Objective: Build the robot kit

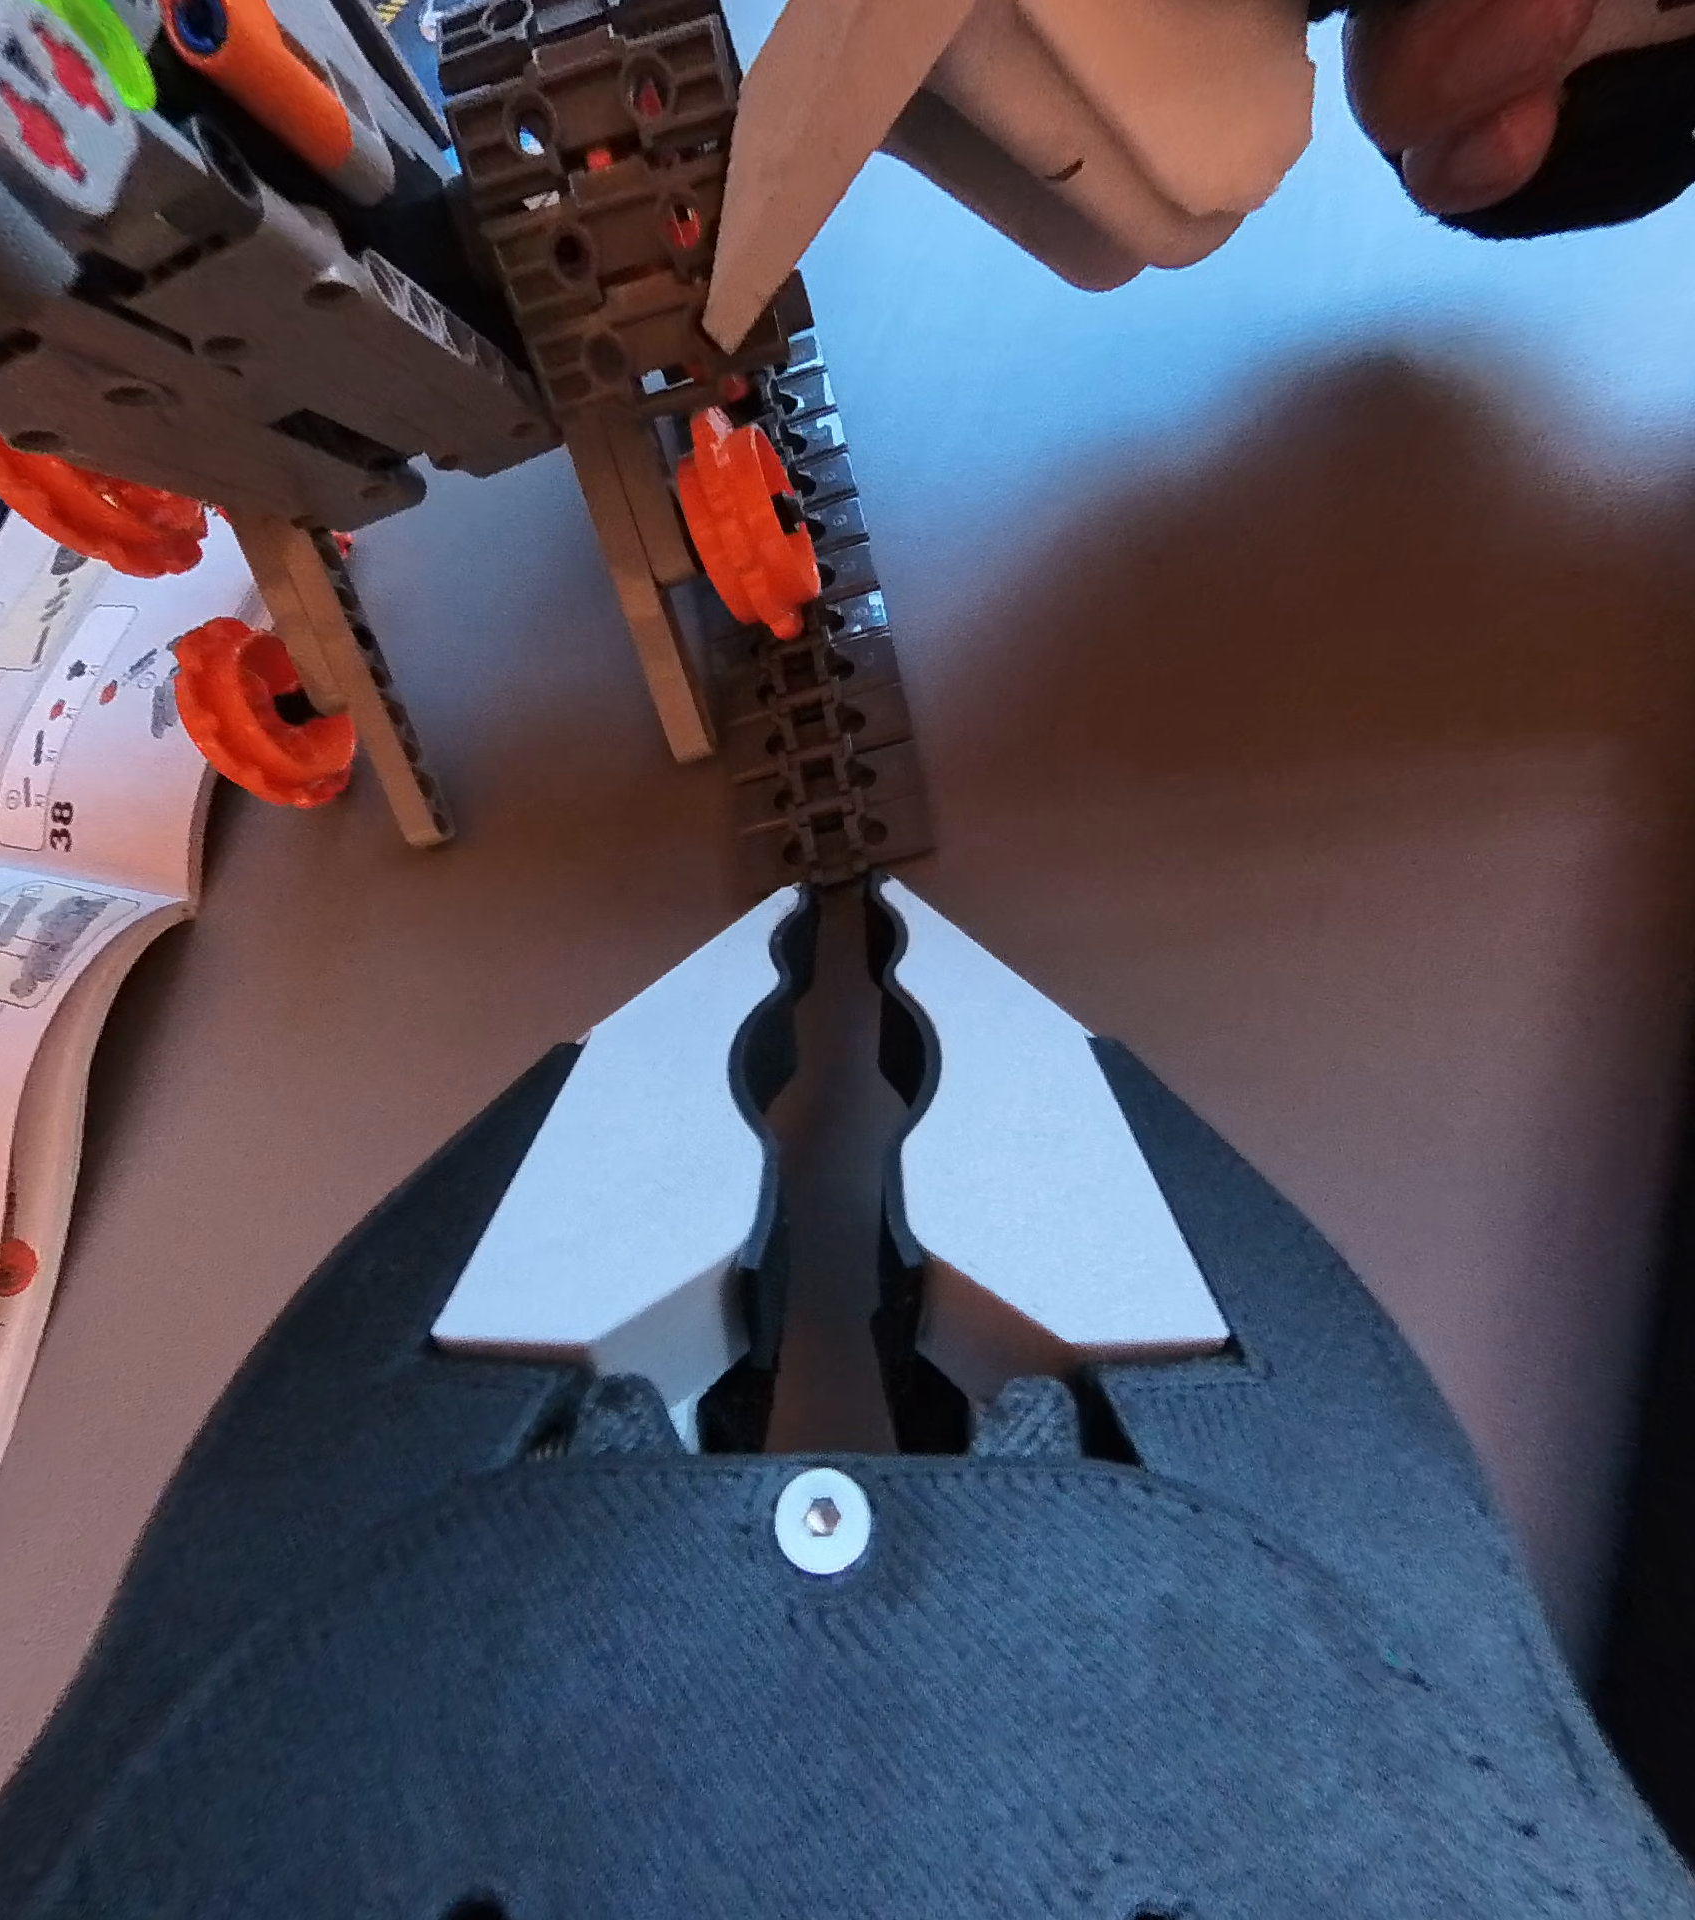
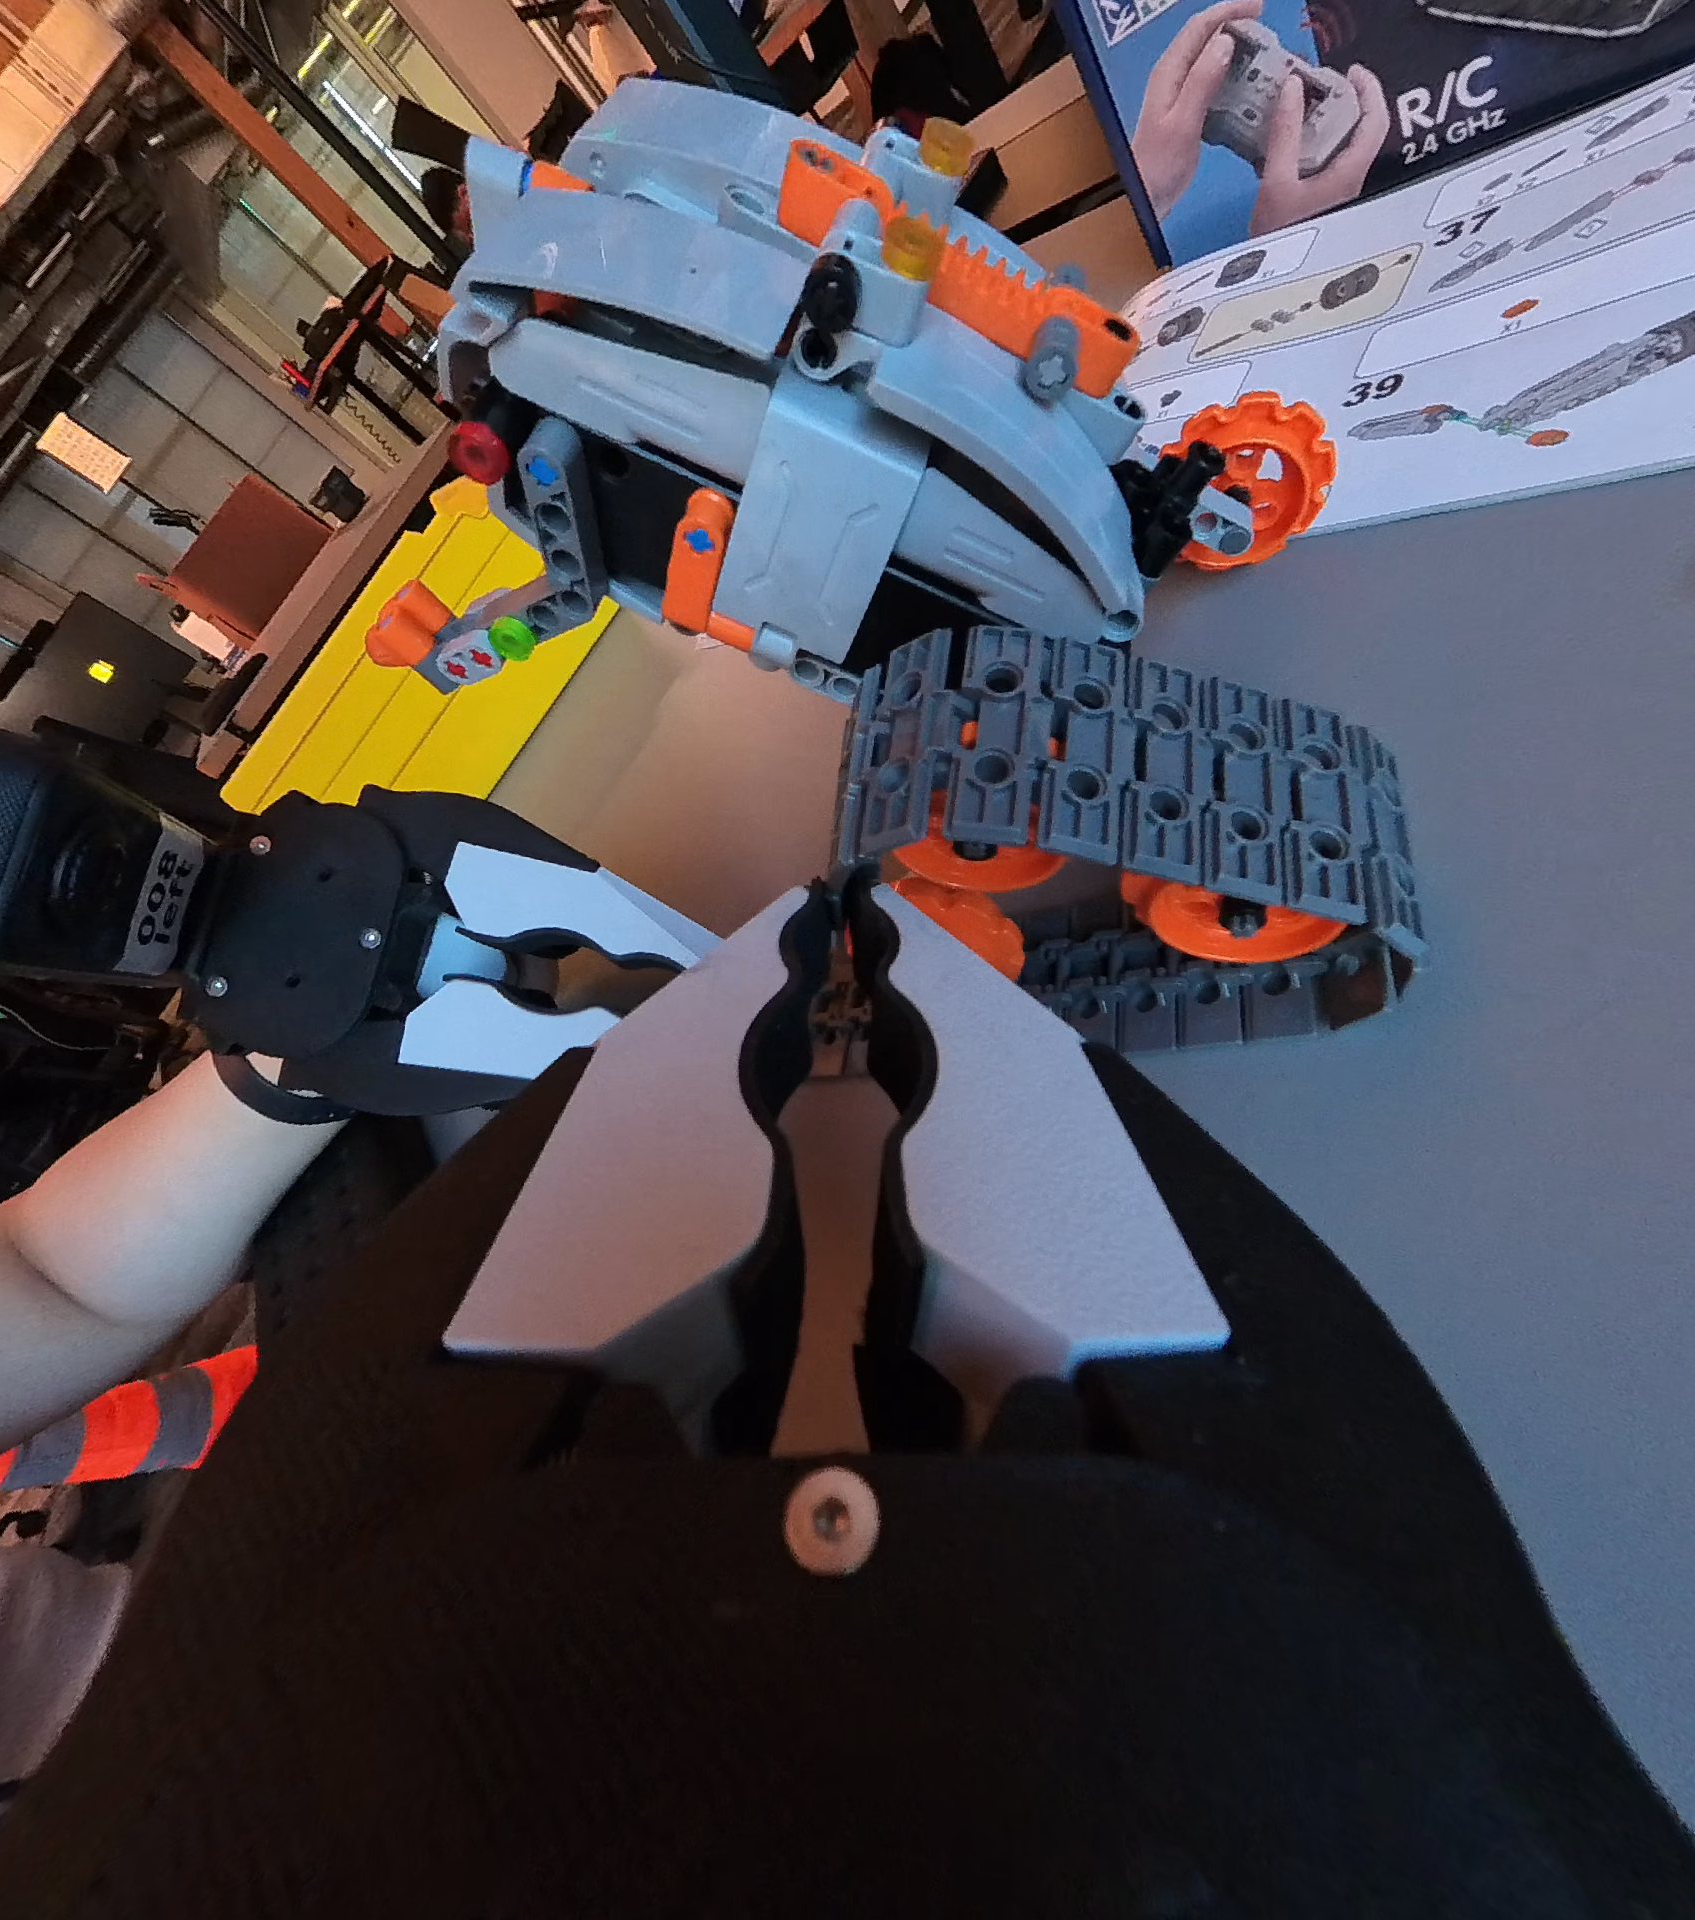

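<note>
A grey and orange brick-built vehicle lies tilted on the grey table. Its grey link track runs around orange wheels. My left gripper is shut on the near end of the track, just below an orange sprocket. My right gripper is shut on the track's edge links. One of its white fingers touches the track's upper part in the left wrist view. The left gripper shows at the left of the right wrist view, its tips hidden behind my right finger.
An open instruction booklet and a printed box lie behind the vehicle. The booklet also shows at the left. An orange wheel sits on a grey beam. A person's forearm and hand are in view. One gripper's finger ends stand about 9 centimeters off the other's. Both grippers' tips are roughly 12 centimeters from the orange wheel.
</note>
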A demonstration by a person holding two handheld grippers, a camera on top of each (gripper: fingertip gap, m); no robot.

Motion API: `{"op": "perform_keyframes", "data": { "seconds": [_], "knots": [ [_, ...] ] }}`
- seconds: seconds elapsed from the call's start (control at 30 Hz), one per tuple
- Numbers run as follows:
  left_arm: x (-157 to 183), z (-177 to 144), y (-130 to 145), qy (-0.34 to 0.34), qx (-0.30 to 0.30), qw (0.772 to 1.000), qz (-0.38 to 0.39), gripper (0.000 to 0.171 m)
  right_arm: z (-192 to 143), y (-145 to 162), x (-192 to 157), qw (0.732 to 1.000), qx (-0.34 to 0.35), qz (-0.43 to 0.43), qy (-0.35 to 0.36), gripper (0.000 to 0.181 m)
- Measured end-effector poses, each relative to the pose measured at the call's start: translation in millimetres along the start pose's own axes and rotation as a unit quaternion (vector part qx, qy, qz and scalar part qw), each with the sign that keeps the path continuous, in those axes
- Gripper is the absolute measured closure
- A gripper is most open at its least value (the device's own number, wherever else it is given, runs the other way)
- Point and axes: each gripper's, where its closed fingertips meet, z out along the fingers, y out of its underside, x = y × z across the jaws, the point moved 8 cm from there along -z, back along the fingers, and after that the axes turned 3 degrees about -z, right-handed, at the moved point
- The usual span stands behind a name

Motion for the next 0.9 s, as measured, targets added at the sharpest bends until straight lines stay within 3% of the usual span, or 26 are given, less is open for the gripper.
{"op": "perform_keyframes", "data": {
  "seconds": [0.3, 0.47, 0.6, 0.67, 0.9],
  "knots": [
    [-6.7, -9.2, -12.7, -0.008, 0.046, 0.999, -0.008, 0.171, 0.3, -0.2, 0.3, 1.0, 0.004, -0.012, 0.001, 0.179],
    [-14.3, -8.7, -13.4, -0.024, 0.042, 0.999, -0.007, 0.171, 0.2, 0.0, 0.3, 1.0, 0.005, -0.022, 0.004, 0.179],
    [-11.8, -13.9, -19.4, 0.031, 0.041, 0.99, -0.132, 0.14, 0.6, -0.3, 0.4, 1.0, 0.004, -0.026, 0.004, 0.179],
    [-4.9, -9.2, -21.5, 0.052, 0.043, 0.983, -0.168, 0.139, 1.0, -0.5, 0.5, 1.0, 0.003, -0.026, 0.003, 0.179],
    [-5.5, 9.8, -10.8, -0.019, -0.006, 0.992, -0.123, 0.147, 0.5, 0.2, 0.6, 1.0, 0.006, -0.027, 0.003, 0.179]
  ]
}}
